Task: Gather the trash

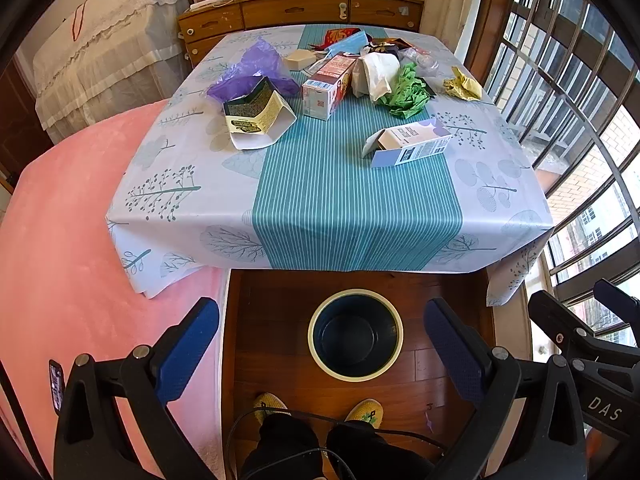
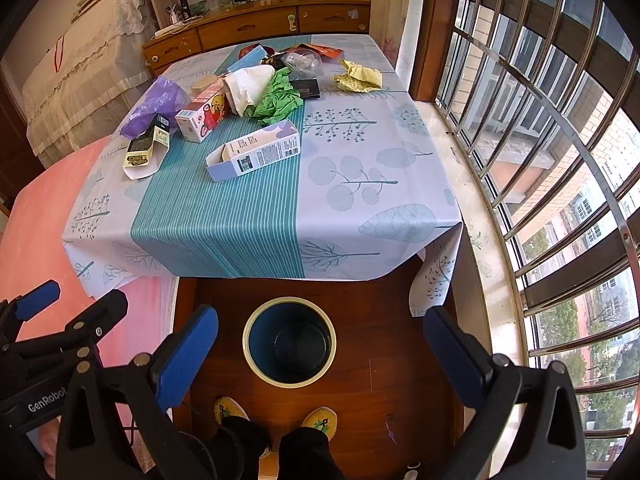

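Two hand-held grippers are held side by side, the left hand-held gripper [image 1: 322, 344] and the right hand-held gripper [image 2: 320, 350], and both are spread wide with nothing pinched. A round dark-blue trash bin with a pale rim [image 1: 355, 335] is seen on the brown wooden floor [image 1: 420, 364], below them. Trash is piled on the desk with a teal striped cloth [image 1: 352, 200]: a white and lilac carton box [image 1: 412, 145], crumpled green paper [image 1: 405, 92] and a purple plastic bag [image 1: 250, 70].
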A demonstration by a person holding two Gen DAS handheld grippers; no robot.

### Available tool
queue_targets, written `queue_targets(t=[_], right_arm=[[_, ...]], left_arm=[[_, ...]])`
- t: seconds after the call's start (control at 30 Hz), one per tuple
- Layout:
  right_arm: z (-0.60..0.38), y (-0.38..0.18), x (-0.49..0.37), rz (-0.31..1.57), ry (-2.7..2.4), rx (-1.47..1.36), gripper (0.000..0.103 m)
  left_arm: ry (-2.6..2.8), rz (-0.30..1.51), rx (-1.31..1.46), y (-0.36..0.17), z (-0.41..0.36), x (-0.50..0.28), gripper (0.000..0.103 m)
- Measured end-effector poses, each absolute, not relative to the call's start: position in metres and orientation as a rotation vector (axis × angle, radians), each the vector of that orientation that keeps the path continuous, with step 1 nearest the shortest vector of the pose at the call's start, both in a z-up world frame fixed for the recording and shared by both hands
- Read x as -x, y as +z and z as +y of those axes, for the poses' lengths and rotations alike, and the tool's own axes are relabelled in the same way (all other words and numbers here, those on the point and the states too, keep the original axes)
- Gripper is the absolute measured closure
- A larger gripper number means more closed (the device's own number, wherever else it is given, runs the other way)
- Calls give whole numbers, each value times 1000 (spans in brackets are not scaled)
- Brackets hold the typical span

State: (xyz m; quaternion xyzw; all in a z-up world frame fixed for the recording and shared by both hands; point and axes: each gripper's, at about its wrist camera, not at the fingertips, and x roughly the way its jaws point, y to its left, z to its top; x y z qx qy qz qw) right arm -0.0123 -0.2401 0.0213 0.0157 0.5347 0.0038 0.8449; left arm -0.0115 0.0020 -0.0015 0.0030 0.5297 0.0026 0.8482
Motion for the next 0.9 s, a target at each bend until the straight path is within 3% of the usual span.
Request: queue_targets(t=[0.9], right_arm=[[-236,19,12,1138,11,-18,0]], left_arm=[[9,1129,2,-5,7,18,4]])
